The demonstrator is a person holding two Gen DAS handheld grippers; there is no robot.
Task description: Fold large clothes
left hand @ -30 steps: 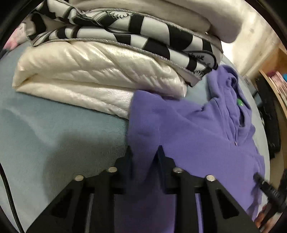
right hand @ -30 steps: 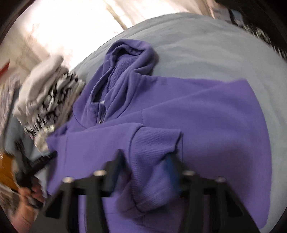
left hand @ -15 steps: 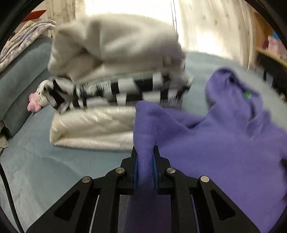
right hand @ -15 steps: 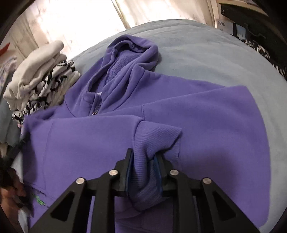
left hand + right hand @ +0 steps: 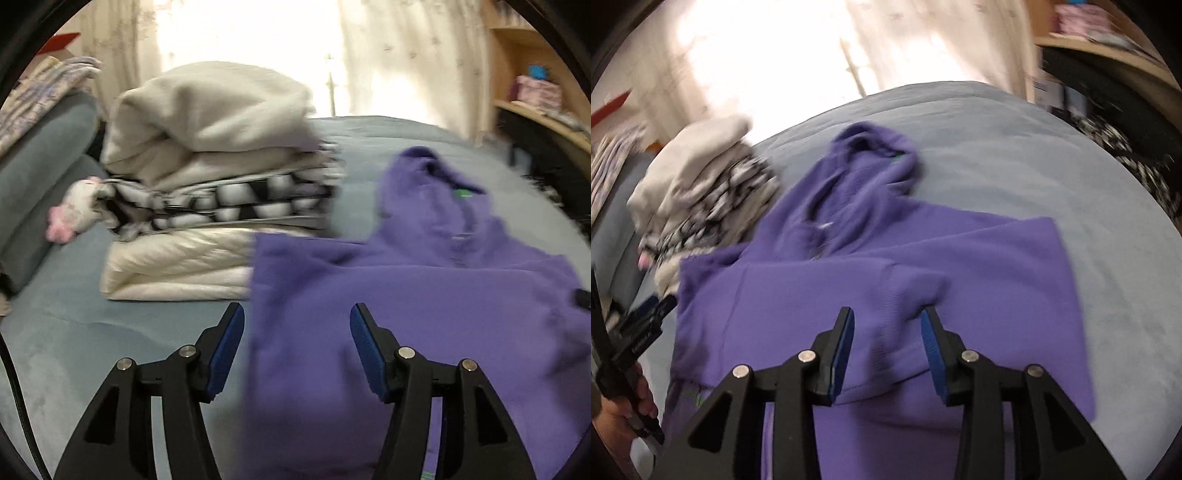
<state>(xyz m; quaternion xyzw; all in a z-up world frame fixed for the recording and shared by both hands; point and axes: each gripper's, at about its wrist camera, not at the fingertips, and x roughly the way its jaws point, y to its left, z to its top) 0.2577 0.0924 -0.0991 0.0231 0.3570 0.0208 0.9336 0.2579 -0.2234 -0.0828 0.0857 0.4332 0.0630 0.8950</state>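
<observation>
A purple hoodie lies flat on the blue-grey bed, hood at the far end; it also shows in the right wrist view. A sleeve is folded across its chest, ribbed cuff in the middle. My left gripper is open and empty above the hoodie's left edge. My right gripper is open and empty just above the cuff. The left gripper's tip appears at the left of the right wrist view.
A stack of folded clothes, cream, black-and-white and grey, sits on the bed left of the hoodie, touching its shoulder. A small plush toy lies beside it. Shelves stand at the right. Dark patterned fabric lies at the bed's right edge.
Both grippers were shut on hoodie fabric half a second ago; both have opened and let it go. The sleeve and side now lie flat. Both cameras have pulled back and up.
</observation>
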